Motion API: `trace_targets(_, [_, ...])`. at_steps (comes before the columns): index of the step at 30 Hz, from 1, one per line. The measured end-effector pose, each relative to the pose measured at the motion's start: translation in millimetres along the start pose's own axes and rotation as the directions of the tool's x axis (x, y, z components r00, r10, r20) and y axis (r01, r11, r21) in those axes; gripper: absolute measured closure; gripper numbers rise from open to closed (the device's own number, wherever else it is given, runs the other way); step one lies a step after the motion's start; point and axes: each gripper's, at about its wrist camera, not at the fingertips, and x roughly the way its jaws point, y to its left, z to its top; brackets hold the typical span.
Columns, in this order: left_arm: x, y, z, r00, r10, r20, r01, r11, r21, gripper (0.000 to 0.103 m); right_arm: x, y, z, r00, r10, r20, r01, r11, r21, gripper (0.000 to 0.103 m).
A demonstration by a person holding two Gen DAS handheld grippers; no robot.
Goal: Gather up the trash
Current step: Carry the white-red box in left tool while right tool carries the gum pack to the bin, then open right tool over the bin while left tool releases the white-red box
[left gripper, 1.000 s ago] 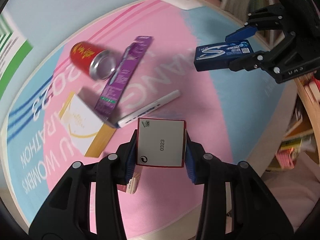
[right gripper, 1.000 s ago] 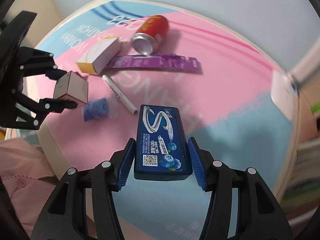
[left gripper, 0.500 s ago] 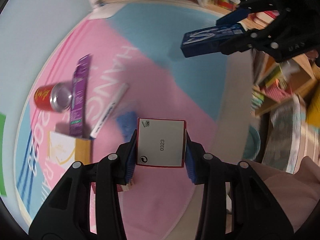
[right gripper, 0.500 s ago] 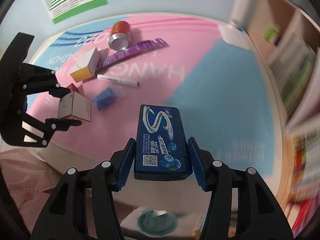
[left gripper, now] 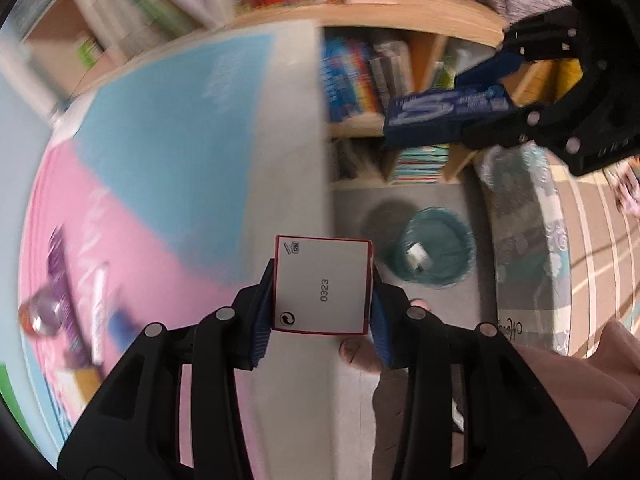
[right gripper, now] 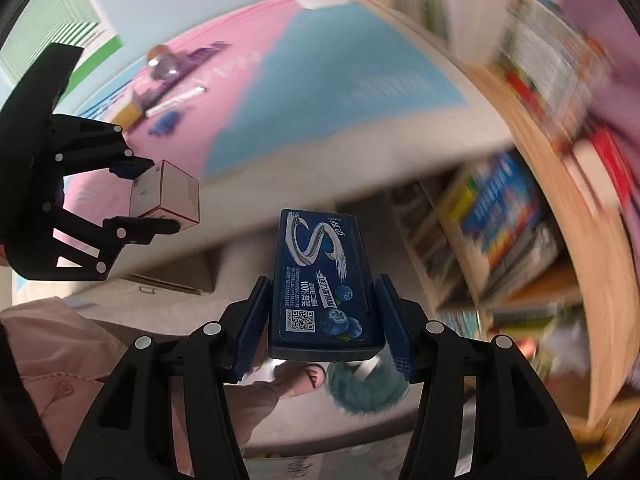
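My left gripper [left gripper: 322, 316] is shut on a small white box with red edges [left gripper: 323, 285], marked 0323, held off the table's edge. It also shows in the right wrist view [right gripper: 166, 196]. My right gripper [right gripper: 323, 316] is shut on a dark blue gum pack [right gripper: 322, 280], seen from the left wrist at the upper right [left gripper: 448, 114]. A teal round bin [left gripper: 434, 250] stands on the grey floor below both grippers, with a white scrap inside. In the right wrist view the bin [right gripper: 364, 390] is partly hidden under the gum pack.
The table with a pink and blue mat [left gripper: 168, 152] holds a red can [left gripper: 40, 314], a purple box [left gripper: 60, 264], a white pen [left gripper: 100, 304] and a yellow-white box [left gripper: 78, 386]. A bookshelf [left gripper: 360, 80] stands behind the bin. A person's foot [right gripper: 308, 376] is beside the bin.
Both grippers have swung right, away from the table top and out over the floor, each still holding its item. The bin has come into view below.
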Motion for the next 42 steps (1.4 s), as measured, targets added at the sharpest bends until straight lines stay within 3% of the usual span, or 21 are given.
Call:
trace_targets(9, [35,-110,33,0.995,-0.085,-0.057,0.095,0.976,0.197,0.064,-15,-56,-126,0.998,-0.049,-0.036,0.058,0.952,0.300,0.049])
trace_targets(17, [62,-193,48,0.986,-0.120,-0.112,0.149,0.942,0.302,0.064,-19,-83,-204,0.997,-0.033,-0.064,0.058,0.892,0.448,0.049])
trace_targets(27, [98,-243,56,0.972,-0.140,-0.188,0.199,0.918,0.344,0.064,2,-106,-256,0.996,0.035,-0.081,0.018,0.817,0.576,0.049])
trace_targets(33, [113,-252,63,0.969,-0.143,-0.203,0.208,0.912,0.354,0.063,8,-113,-260,0.997,0.021,-0.077,0.029,0.808,0.588,0.048])
trace_targets(35, [117,-256,66,0.974,-0.122,-0.190,0.187,0.909,0.372,0.042,7,-117,-259,0.997,0.006,-0.072,0.037,0.808,0.588,0.046])
trace_targets(36, [118,-258,68,0.975,-0.126,-0.181,0.187,0.907,0.377,0.028,6,-121,-259,0.998,-0.007,-0.070,0.047,0.805,0.591,0.029])
trace_targets(38, [119,-261,70,0.977,-0.130,-0.171,0.188,0.901,0.391,0.023,1,-128,-261,0.998,-0.036,-0.059,0.065,0.789,0.611,0.016])
trace_targets(42, [121,-261,74,0.975,-0.130,-0.179,0.192,0.898,0.396,0.019,-11,-146,-269,0.997,-0.053,-0.047,0.071,0.765,0.640,0.016])
